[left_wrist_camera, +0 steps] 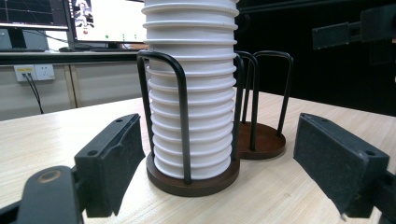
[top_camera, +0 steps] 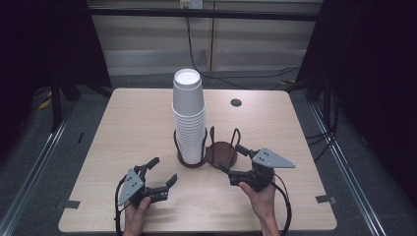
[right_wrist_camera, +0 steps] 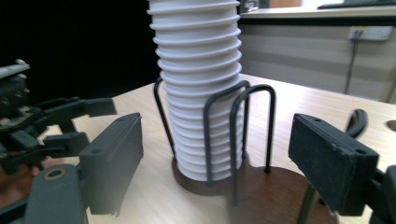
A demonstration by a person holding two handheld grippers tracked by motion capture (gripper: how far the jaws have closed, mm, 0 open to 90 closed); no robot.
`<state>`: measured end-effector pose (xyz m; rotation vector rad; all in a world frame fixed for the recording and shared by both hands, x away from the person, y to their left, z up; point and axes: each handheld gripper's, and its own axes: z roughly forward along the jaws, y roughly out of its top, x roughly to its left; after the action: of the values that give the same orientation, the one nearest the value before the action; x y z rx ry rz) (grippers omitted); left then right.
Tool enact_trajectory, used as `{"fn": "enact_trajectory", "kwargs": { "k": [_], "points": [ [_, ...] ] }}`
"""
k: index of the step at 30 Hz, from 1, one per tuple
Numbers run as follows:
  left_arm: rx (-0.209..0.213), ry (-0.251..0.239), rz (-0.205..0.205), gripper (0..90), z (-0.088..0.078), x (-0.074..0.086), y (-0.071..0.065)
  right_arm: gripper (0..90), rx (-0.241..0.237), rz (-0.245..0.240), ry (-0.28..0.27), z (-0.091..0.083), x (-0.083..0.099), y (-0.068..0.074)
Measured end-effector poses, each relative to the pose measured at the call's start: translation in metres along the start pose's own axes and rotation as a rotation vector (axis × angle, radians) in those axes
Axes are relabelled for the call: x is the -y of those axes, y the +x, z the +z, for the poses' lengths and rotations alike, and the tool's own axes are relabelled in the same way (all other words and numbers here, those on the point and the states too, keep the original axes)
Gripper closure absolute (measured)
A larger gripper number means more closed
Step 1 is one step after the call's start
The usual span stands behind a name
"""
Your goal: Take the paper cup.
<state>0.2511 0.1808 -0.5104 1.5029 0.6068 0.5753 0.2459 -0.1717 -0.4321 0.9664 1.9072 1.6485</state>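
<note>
Two open grippers [top_camera: 160, 178] [top_camera: 234, 159] facing stacked cups [top_camera: 189, 115].

The cup stack [left_wrist_camera: 190, 88] is cut off at the top edge.

Bare bench [top_camera: 133, 128] lies open left of the cup stack [top_camera: 189, 115]; black wire loops [left_wrist_camera: 180, 116] fence the stack's lower part. The empty holder [top_camera: 221, 152] beside it blocks the right; the stack's top stands free.

Two black two-jaw grippers are held by a person's hands entering from the near edge. The left gripper [top_camera: 163, 173] is angled forward and rightward, jaws spread apart. The right gripper [top_camera: 233, 158] is angled forward and leftward, jaws likewise parted, nothing gripped.
</note>
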Motion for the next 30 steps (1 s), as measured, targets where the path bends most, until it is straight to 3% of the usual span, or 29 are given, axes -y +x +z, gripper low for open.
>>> {"fn": "enact_trajectory", "kwargs": {
  "k": [9,30],
  "points": [
    [0.000,0.000,0.000,15.7,0.000,0.000,0.000,19.4,-0.085,0.000,0.015,0.006,-0.017,0.000],
    [0.003,0.002,0.005,15.7,0.000,0.000,0.001,15.2,-0.178,-0.048,0.038,0.018,-0.061,-0.003]
  ]
}}
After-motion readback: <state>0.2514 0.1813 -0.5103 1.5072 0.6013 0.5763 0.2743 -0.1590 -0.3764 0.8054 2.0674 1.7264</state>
